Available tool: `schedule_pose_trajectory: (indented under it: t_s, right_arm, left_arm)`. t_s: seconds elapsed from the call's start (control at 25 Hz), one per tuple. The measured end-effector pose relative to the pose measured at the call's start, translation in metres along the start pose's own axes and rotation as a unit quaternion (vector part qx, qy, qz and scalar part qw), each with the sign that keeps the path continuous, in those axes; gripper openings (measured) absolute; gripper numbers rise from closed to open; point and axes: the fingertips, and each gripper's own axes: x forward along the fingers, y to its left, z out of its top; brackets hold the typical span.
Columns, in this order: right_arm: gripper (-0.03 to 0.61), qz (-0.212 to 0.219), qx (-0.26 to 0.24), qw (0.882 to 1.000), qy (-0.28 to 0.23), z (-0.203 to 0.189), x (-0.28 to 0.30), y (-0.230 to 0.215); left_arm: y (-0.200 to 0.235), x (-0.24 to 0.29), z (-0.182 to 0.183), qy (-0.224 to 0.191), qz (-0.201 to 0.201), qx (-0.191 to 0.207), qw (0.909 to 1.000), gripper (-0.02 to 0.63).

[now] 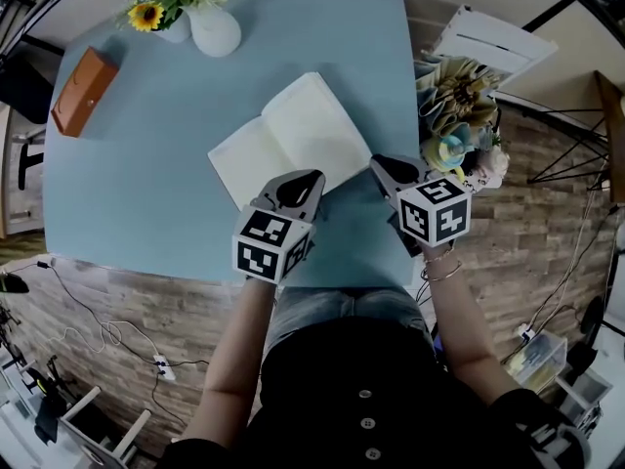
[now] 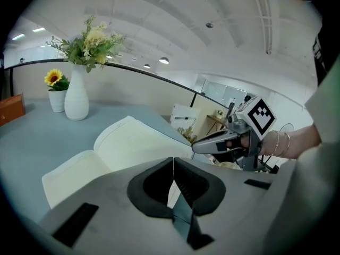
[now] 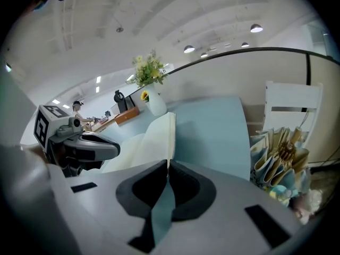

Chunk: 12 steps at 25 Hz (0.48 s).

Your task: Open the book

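Cream pages face up: the book (image 1: pixel 293 135) lies spread flat near the middle of the pale blue worktop (image 1: pixel 137 203), turned at an angle, its two leaves parted at the spine and its near edge toward the person. Judging by that, the opening itself looks done. What seems left is only to draw the tools clear, or to press the leaves flat if they want to spring back.

In the head view the left gripper (image 1: pixel 298 186) sits at the book's near edge and the right gripper (image 1: pixel 384 169) just beside its near right corner. In the left gripper view the jaws stand together, tips meeting with no gap and no page visibly caught between them. In the right gripper view the jaws are likewise closed tip to tip. The right-hand leaf's outer edge rises straight ahead of them, so close that I cannot say whether the tips touch it, though no paper shows nipped between them.

Well apart at the far side stand a white vase of flowers (image 1: pixel 213 27) and a small sunflower pot (image 1: pixel 156 18). An orange-brown case (image 1: pixel 83 91) lies toward the far left corner.
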Motion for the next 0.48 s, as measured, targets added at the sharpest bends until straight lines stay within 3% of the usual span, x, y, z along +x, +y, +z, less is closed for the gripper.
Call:
schedule_pose_trajectory:
  t_s: [0.48]
  right_arm:
    - [0.021,-0.027,0.007,0.999,0.042,-0.025,0.024,-0.024]
  left_arm:
    - [0.010,0.017,-0.015,0.015,0.005,-0.034,0.9993,0.014]
